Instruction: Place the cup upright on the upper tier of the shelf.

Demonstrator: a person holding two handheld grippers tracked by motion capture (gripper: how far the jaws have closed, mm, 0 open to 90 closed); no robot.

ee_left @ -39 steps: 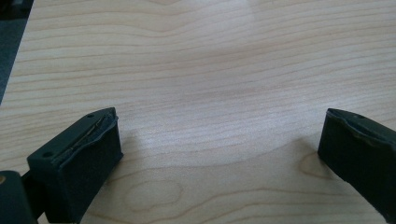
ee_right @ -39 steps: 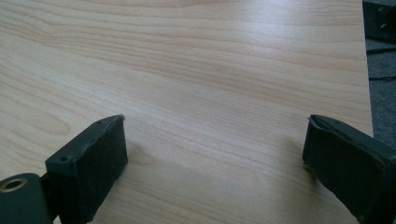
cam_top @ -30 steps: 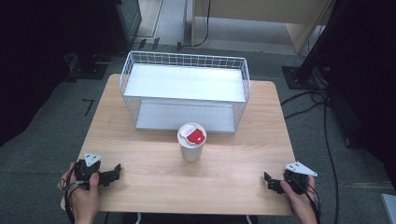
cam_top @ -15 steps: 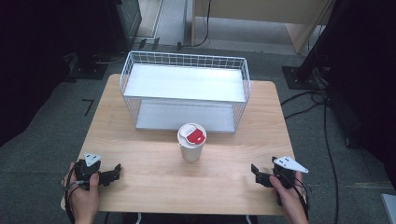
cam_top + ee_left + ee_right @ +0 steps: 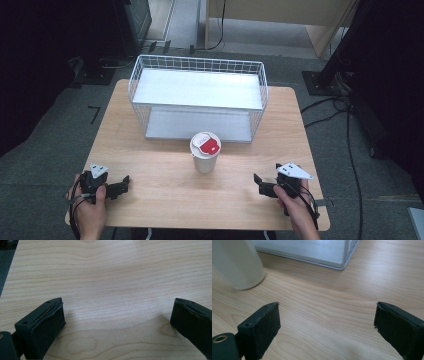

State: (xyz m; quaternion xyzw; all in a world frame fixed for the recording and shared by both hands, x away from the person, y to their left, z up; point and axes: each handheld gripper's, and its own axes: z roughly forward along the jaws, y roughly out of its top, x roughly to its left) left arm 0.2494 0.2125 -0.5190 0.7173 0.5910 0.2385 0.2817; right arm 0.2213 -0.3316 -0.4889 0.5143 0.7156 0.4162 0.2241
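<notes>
Cup mid-table, just before wire basket at rear.

One overhead camera, two riding low.
The high view looks forward and down over the whole bench; each hand-held gripper view skims that woodgrain close up, the right one facing the cup.

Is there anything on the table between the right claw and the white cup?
No. In the high view, bare wooden table lies between the right claw and the white cup. The right gripper view shows the same bare wood before the cup.
</notes>
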